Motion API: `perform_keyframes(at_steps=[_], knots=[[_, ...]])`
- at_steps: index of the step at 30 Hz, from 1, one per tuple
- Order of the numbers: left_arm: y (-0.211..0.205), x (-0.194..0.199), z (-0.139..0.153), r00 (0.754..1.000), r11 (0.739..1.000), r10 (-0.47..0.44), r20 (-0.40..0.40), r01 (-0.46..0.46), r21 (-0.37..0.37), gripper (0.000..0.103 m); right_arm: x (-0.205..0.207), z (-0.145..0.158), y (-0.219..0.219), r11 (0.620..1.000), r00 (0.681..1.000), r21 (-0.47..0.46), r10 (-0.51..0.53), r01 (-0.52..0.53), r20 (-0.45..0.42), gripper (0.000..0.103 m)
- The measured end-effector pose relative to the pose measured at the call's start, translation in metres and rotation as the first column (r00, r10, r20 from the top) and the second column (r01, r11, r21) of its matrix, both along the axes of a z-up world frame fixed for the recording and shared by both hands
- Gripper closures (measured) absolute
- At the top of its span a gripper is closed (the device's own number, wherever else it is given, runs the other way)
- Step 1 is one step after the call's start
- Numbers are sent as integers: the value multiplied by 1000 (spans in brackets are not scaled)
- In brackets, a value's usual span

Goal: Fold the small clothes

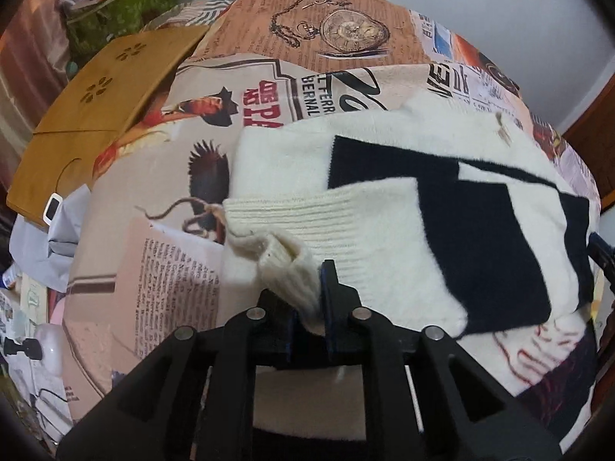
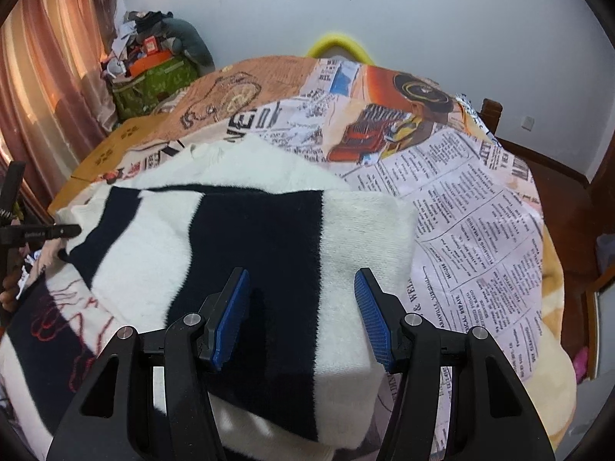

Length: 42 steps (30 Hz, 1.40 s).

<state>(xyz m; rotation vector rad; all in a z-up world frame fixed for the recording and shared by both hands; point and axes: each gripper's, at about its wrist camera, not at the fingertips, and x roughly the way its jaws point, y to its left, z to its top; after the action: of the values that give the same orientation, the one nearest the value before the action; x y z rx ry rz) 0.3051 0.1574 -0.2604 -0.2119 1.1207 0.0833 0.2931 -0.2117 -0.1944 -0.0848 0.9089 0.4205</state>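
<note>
A cream and navy striped knit sweater (image 1: 384, 226) lies partly folded on a bed with a newspaper-print cover (image 1: 153, 253). My left gripper (image 1: 307, 299) is shut on the sweater's ribbed cream cuff (image 1: 284, 269), held just above the cloth. In the right wrist view the sweater (image 2: 269, 253) fills the middle. My right gripper (image 2: 301, 307) is open and empty, its blue pads (image 2: 230, 315) hovering over the folded navy and cream bands. The left gripper's tip (image 2: 57, 230) shows at the sweater's left edge.
A tan wooden board (image 1: 96, 130) lies at the bed's left side. A green bag with clutter (image 2: 153, 80) stands by the pink curtain (image 2: 42, 88). A yellow pillow (image 2: 338, 44) is at the far end. A dark wooden bed frame (image 2: 557, 176) runs along the right.
</note>
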Motion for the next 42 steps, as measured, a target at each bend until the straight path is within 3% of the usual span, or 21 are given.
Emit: perform_keyframes(at_steps=[3,11,15,22,27,31,39,42], knots=[[9,-11,10,999,1000,22,24,-22,22,67,-1,1,-3,1000,1000,4,-2,2,-5,50],[48,-28,45,987,989,117,112,-126,74,65,-13,26,-4,999,999,39,21,-23,42,50],[43,-22,35,991,992,104,85,-109,62,63,-11,15,4,999,1000,30,21,-22,12,41],[25,-17,-6,997,997,66,-34,-64,38,55,-21,-12,-3,1000,996,31,-2,5,-90,41],[29,-33,-1,997,997,74,-30,-73,30,48,-39,-6,-15,1000,995,15,-18,20,-95,38],[25,-55,10,998,994,45,-32,-41,99,48,-58,0,-25,1000,995,7,-25,26,-96,38],[22,-104,29,999,996,53,4,-53,69,38,-95,15,-27,1000,998,23,-12,13,-69,38],[20,-123,27,998,998,61,-6,-61,16,38,-109,13,-26,1000,997,27,-8,10,-71,38]])
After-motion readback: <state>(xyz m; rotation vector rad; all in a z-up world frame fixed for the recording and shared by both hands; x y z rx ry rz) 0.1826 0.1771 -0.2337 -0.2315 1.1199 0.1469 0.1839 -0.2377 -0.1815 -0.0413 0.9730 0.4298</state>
